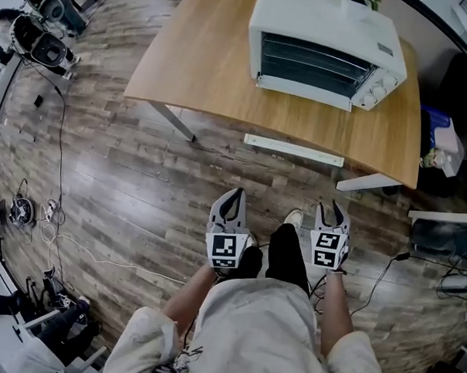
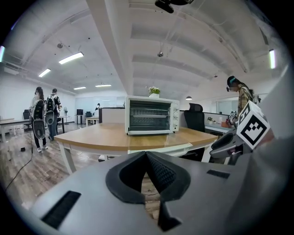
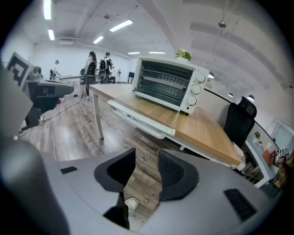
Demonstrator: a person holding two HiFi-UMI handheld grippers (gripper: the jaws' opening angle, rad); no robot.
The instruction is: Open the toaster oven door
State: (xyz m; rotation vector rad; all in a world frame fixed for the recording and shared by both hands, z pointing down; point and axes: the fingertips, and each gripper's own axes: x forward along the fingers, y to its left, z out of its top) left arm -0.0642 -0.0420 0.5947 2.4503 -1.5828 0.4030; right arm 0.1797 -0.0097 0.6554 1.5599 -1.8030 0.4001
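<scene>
A white toaster oven [image 1: 324, 47] stands on the wooden table [image 1: 215, 73], its glass door [image 1: 312, 65] closed and its knobs [image 1: 381, 88] at the right. It also shows in the left gripper view as the toaster oven [image 2: 151, 114] and in the right gripper view as the toaster oven [image 3: 167, 85]. Both grippers hang low over the floor in front of the person's legs, well short of the table. My left gripper [image 1: 231, 205] [image 2: 146, 154] has its fingertips touching, with nothing held. My right gripper [image 1: 332, 213] [image 3: 146, 155] shows a clear gap between its jaws, with nothing in it.
A white keyboard tray [image 1: 293, 150] hangs under the table's near edge. Cables [image 1: 60, 174] and gear [image 1: 39, 26] lie on the wood floor at the left. A black office chair [image 3: 239, 121] stands right of the table. People [image 2: 43, 119] stand far off at the left.
</scene>
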